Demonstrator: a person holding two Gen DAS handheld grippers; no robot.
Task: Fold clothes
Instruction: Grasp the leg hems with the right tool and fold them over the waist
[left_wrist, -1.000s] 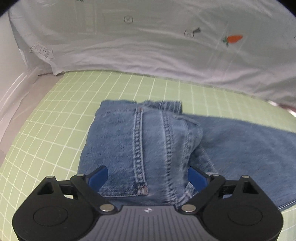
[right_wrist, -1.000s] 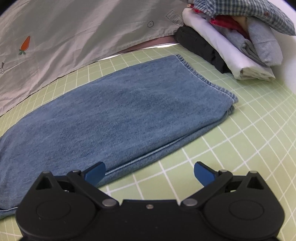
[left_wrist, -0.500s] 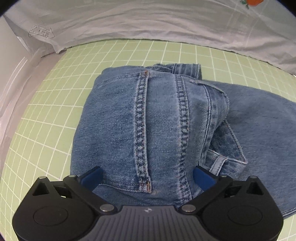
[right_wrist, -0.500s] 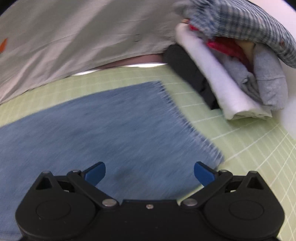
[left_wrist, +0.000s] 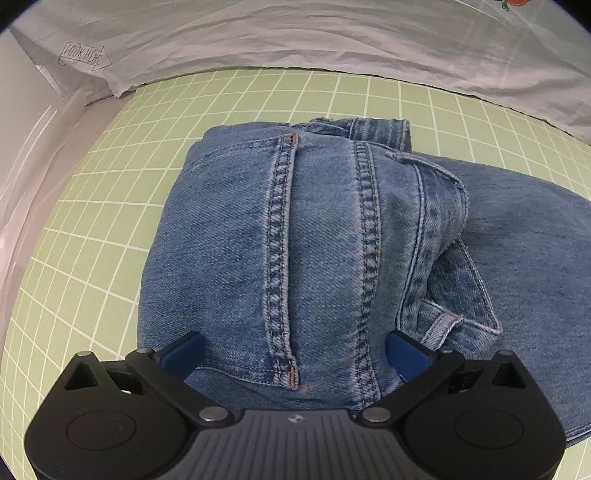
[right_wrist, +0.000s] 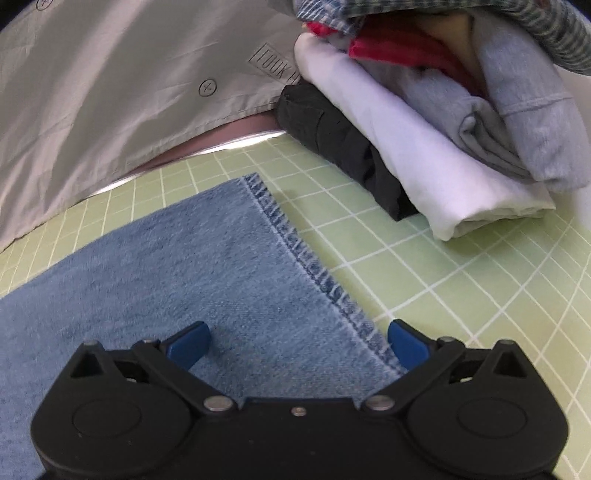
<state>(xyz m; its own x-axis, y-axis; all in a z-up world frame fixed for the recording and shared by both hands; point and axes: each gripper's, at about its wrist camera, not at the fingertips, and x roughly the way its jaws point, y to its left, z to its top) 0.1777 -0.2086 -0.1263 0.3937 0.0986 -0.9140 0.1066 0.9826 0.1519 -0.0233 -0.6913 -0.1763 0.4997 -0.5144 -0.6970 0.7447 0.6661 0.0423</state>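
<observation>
Blue jeans (left_wrist: 314, 240) lie folded lengthwise on a green grid mat (left_wrist: 92, 221). In the left wrist view I see the waist end with its seams and a pocket. My left gripper (left_wrist: 295, 350) is open, its blue fingers on either side of the waist end, low over the denim. In the right wrist view the leg end of the jeans (right_wrist: 184, 277) with its stitched hem lies flat. My right gripper (right_wrist: 299, 343) is open, straddling the hem corner.
A pale printed sheet (left_wrist: 295, 37) hangs along the mat's far edge, also in the right wrist view (right_wrist: 110, 92). A stack of folded clothes (right_wrist: 424, 129), black, white, grey, red and checked, sits at the right beside the hem.
Both grippers have moved forward and down onto the jeans. The left now straddles the waist end; the right has shifted right to the hem corner, closer to the stack.
</observation>
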